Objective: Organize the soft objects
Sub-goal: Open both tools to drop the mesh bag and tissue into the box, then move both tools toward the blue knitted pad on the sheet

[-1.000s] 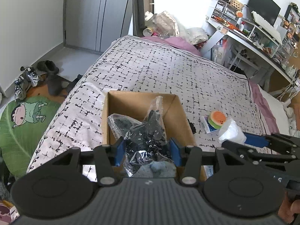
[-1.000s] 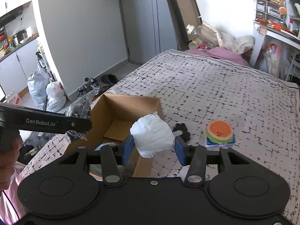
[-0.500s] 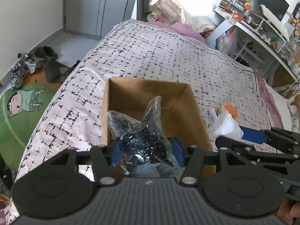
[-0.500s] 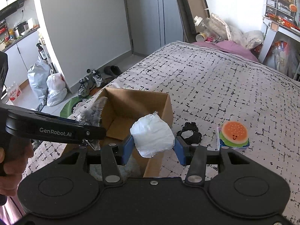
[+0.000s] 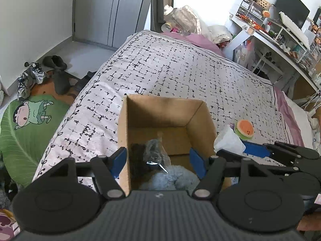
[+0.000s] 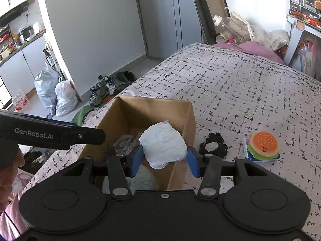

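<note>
Released from our left gripper [image 5: 157, 160], the dark plastic-wrapped bundle [image 5: 154, 156] has dropped into the cardboard box [image 5: 160, 108] and lies beside a blue-grey plush [image 5: 170, 178]; those jaws have just been opening and now stand apart, pressing nothing. Our right gripper [image 6: 164, 160] has carried the white wrapped wad [image 6: 163, 147] over the box's near corner, and its jaws have just been opening, though both pads seem to touch the wad. We judge it goes in next. A black scrunchie [image 6: 213, 145] and burger plush [image 6: 262, 144] wait on the bedspread [image 6: 240, 84].
</note>
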Tool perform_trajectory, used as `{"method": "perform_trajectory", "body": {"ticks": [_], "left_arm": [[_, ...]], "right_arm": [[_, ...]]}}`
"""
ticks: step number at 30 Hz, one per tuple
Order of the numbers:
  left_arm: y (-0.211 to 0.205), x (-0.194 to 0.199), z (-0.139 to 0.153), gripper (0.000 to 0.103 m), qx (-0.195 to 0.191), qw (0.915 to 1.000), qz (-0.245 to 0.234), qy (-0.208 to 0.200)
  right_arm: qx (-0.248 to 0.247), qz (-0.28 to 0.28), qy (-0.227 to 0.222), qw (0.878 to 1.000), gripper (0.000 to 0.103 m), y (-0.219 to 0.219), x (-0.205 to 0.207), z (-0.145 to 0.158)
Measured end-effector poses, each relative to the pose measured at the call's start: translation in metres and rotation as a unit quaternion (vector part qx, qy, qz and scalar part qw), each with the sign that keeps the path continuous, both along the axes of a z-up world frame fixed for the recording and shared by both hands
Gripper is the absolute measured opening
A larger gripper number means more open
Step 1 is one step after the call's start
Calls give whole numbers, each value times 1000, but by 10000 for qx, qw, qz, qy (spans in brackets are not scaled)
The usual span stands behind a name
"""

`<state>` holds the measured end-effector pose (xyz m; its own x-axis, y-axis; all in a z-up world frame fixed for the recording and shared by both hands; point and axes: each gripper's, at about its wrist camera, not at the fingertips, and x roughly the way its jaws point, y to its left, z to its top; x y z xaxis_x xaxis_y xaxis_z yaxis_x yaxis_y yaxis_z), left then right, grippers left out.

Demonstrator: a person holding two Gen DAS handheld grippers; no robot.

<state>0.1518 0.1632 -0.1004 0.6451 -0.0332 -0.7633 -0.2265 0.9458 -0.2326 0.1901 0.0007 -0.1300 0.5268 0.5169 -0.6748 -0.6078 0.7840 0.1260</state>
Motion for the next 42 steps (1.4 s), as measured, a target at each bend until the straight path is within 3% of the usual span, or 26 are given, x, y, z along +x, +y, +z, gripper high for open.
{"method": "perform_trajectory", "body": {"ticks": [6, 9, 14, 23, 30, 42], "left_arm": [[-6, -2, 7, 68, 145, 9999, -62, 32], [-13, -2, 10, 76, 158, 9998, -109, 68], [-26, -1, 13, 79, 222, 9994, -222, 127], [-55, 0, 19, 82, 353, 9985, -380, 165], [-74, 0, 26, 92, 475, 9977, -471, 134], [-99, -2, 31, 96, 696, 9953, -666, 136]], "right_arm": [[177, -149, 78, 9997, 60, -20, -3, 3], [198, -234, 71, 9995, 60, -34, -4, 4], [233, -401, 89, 9989, 62, -58, -5, 4], [349, -559, -4, 9978, 80, -92, -12, 11], [467, -702, 11, 9964, 91, -117, -13, 13], [502, -797, 57, 9955, 97, -144, -19, 9]]}}
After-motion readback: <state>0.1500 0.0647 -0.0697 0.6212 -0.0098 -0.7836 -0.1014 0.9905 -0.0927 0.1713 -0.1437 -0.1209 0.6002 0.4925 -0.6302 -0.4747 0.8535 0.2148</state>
